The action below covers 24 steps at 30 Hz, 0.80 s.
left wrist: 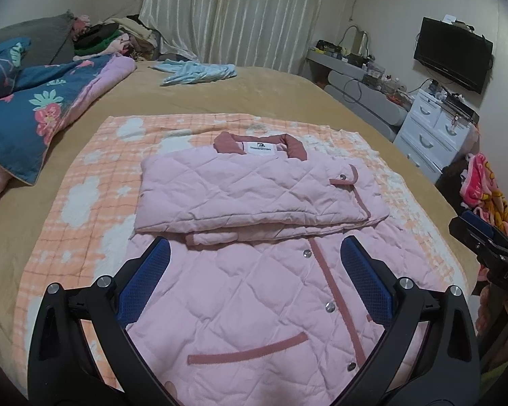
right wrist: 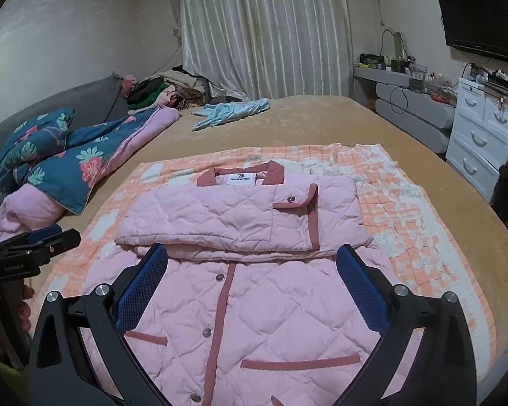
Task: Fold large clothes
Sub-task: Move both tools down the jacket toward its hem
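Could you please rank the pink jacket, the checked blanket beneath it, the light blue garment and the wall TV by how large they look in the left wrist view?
1. Checked blanket
2. Pink jacket, close to the camera
3 and 4. Light blue garment and wall TV: they look similar, so no ranking.

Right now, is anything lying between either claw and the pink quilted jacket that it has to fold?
Nothing visible. The left claw and right claw both hang open directly over the pink quilted jacket's lower half, with no other item on it. The light blue garment lies far back on the bed.
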Each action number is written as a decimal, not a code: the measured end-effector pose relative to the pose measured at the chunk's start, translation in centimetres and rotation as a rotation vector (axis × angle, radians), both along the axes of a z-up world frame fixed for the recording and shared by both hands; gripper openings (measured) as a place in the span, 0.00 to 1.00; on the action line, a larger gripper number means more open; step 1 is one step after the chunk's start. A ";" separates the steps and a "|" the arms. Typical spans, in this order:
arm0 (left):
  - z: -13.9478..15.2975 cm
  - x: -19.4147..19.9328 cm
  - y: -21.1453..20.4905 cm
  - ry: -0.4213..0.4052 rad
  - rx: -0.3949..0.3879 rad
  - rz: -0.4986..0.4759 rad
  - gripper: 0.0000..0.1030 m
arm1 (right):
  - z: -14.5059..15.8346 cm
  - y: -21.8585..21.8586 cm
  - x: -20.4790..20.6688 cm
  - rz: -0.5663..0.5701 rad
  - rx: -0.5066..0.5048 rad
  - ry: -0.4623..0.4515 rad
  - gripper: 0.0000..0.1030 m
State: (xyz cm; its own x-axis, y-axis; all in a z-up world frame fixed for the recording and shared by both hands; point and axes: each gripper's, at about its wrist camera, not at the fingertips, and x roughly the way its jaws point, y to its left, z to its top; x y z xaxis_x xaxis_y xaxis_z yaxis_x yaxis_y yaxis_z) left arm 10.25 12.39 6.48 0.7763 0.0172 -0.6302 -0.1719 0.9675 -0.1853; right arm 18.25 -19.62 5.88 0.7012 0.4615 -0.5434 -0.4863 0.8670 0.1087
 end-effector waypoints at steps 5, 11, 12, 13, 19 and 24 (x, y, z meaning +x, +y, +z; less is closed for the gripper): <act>-0.7 -1.4 0.3 0.003 0.002 0.026 0.92 | -0.2 -0.2 -0.8 0.013 -0.005 -0.004 0.96; -1.5 -3.0 0.8 0.013 0.004 0.055 0.92 | -0.3 -0.3 -1.5 0.031 -0.014 -0.015 0.96; -1.6 -3.3 0.9 0.013 0.005 0.063 0.92 | -0.4 -0.2 -1.7 0.035 -0.016 -0.015 0.96; -1.7 -3.6 0.9 0.012 0.003 0.067 0.92 | -0.4 -0.2 -1.7 0.039 -0.017 -0.016 0.96; -2.4 -5.2 1.2 0.021 0.008 0.094 0.92 | -0.9 0.4 -2.7 0.083 -0.044 -0.019 0.96; -3.4 -6.3 1.6 0.041 0.014 0.119 0.92 | -1.9 0.1 -3.1 0.093 -0.063 -0.003 0.96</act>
